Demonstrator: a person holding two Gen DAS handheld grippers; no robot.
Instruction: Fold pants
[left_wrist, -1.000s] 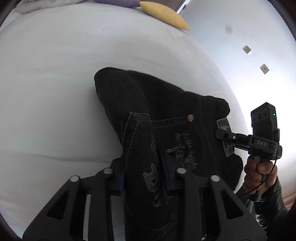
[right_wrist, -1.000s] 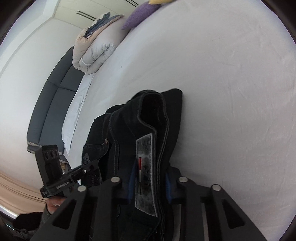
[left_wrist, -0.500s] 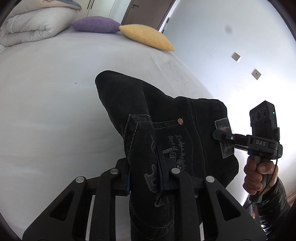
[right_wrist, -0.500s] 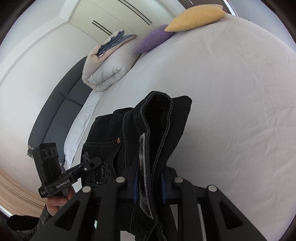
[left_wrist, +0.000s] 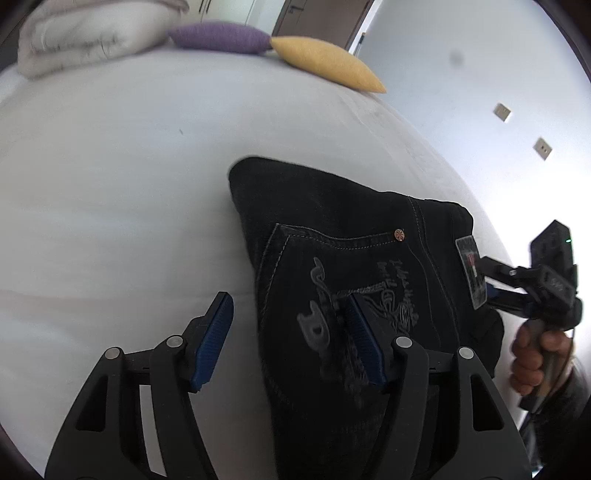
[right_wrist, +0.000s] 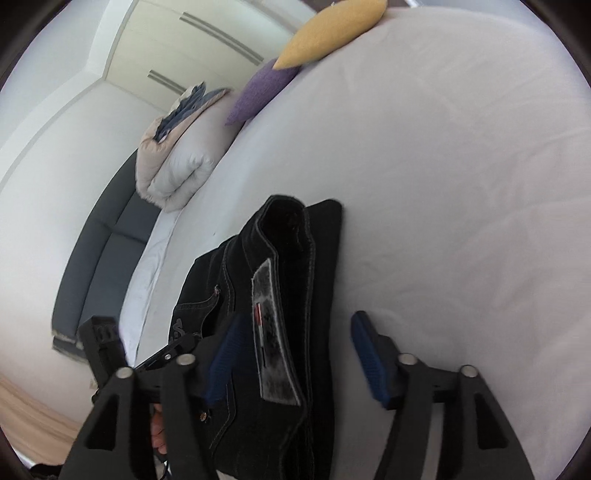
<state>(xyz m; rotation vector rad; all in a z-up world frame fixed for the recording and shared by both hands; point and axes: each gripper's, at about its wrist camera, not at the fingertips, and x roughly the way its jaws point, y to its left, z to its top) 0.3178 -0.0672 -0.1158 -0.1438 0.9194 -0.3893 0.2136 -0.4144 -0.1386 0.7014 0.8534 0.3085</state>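
Observation:
The black jeans (left_wrist: 343, 236) lie folded in a thick bundle on the white bed (left_wrist: 110, 184), back pocket with grey embroidery facing up. My left gripper (left_wrist: 291, 339) is open, its blue pads spread on either side of the near pocket edge, gripping nothing. My right gripper (right_wrist: 295, 354) is open too, astride the waistband with its grey label (right_wrist: 271, 332). The jeans also show in the right wrist view (right_wrist: 295, 240). The right gripper shows in the left wrist view (left_wrist: 491, 280) at the waistband.
A yellow pillow (left_wrist: 325, 62), a purple pillow (left_wrist: 221, 37) and a folded white duvet (left_wrist: 74, 40) lie at the far end of the bed. A grey sofa (right_wrist: 96, 266) stands beside the bed. A white wall (left_wrist: 480, 74) is on the right.
Both grippers were shut on the jeans and holding them lifted; now both have opened and let go, and the jeans rest on the bed.

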